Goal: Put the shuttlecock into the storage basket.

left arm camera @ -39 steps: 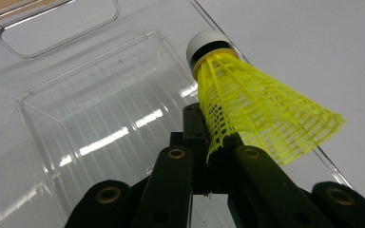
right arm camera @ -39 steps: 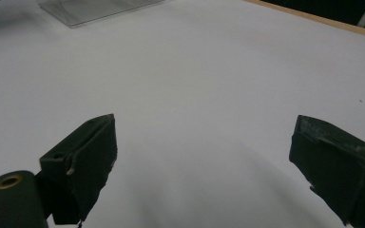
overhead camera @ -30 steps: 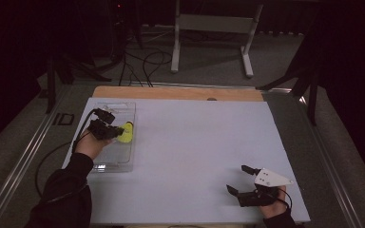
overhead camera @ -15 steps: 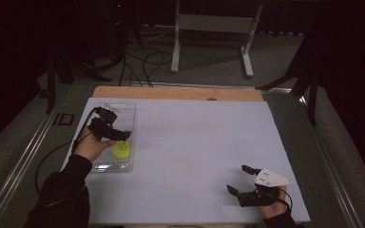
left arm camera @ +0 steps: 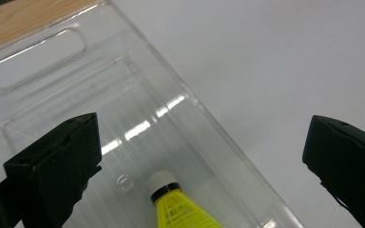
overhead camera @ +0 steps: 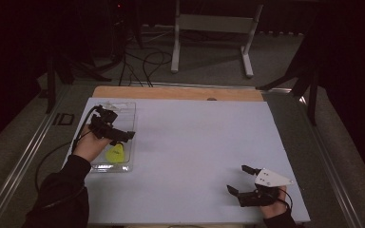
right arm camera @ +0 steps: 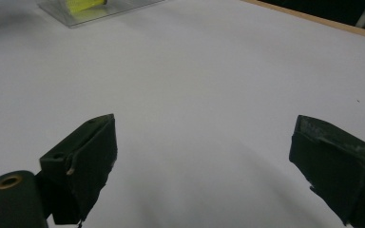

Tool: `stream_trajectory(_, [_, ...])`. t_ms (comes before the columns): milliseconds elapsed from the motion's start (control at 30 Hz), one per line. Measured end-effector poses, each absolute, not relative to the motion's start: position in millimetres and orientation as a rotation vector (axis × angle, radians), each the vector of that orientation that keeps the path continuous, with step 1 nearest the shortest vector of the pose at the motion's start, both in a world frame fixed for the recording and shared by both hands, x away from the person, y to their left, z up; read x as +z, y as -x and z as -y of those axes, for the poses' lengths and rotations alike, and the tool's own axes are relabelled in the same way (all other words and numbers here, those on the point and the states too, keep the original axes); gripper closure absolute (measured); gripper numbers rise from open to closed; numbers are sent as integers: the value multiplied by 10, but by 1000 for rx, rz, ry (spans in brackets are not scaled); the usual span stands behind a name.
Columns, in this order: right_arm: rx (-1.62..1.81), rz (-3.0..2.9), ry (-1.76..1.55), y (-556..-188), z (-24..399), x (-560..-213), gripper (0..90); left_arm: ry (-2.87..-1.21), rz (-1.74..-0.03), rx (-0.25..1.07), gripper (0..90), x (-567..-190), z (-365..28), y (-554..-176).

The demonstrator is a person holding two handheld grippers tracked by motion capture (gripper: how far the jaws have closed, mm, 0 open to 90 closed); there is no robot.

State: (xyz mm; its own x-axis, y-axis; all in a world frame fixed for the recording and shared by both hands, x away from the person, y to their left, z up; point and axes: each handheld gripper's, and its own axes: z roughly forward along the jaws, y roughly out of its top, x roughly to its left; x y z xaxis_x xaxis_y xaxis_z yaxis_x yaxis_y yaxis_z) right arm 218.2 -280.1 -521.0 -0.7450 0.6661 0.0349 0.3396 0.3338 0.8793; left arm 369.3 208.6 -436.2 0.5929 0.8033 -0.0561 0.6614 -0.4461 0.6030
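Since the yellow shuttlecock (overhead camera: 116, 154) lies loose inside the clear tray (overhead camera: 126, 110) at the table's left, the placing looks done; what seems left is drawing the left gripper (overhead camera: 121, 136) away. Its jaws have just been opening and stand wide, nothing between them. The left gripper view adds the shuttlecock's white tip and black band, lost from above. The right gripper (overhead camera: 240, 179) rests well apart on the white table (overhead camera: 195, 137), jaws wide and empty

White table sheet (overhead camera: 195, 142), metal stand (overhead camera: 214, 23), floor cables (overhead camera: 142, 61).
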Motion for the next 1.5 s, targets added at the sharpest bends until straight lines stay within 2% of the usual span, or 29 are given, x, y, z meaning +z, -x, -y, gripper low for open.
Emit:
stream_trajectory(267, [1375, -2269, -896, -2177, 2808, -5206, 89, -2222, -1061, 297, 0, -4285, -1957, -3664])
stream_trajectory(833, [1377, -2270, -902, -2181, 2808, -5208, 88, -2179, -799, 138, 0, -4102, -1514, -3503])
stream_trajectory(1500, [1379, -2272, -897, -2179, 2805, -5204, 89, -2226, -620, 34, 0, -4162, -1078, -3333])
